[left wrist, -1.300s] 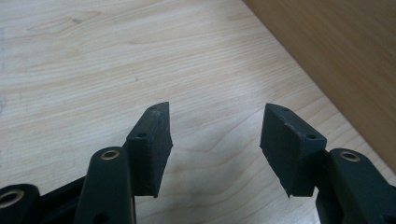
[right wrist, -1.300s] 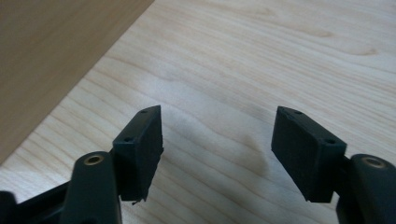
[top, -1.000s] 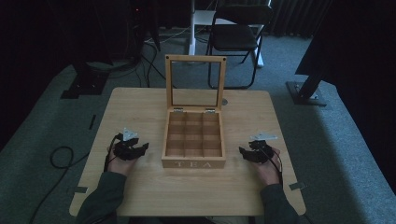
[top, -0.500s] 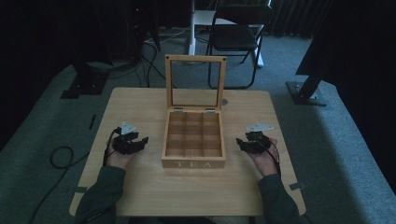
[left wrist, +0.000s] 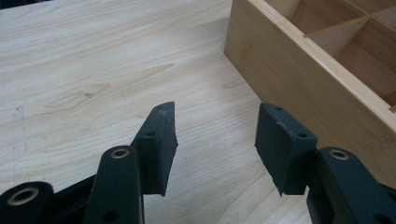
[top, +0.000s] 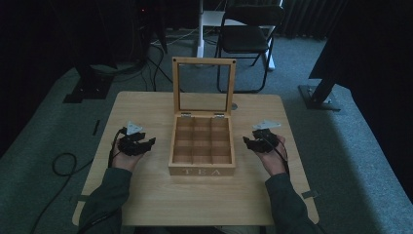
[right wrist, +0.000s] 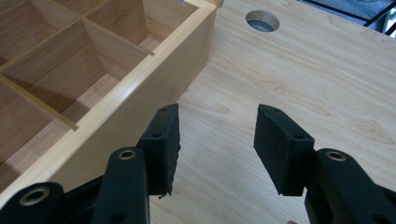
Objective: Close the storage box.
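Two claws [top: 151, 142] [top: 247, 141] gape empty beside square bamboo tea box [top: 201, 165]; matte black pads.

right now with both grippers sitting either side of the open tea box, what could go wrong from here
1. The lid stands upright on its hinges; a nudge to the tea box could likely swing it down onto a gripper reaching in.
2. The left gripper and right gripper hold nothing, jaws open, each close beside a box wall; closing in carelessly could shove the box across the table.
3. The dividers look thin, so open jaws may catch on them.
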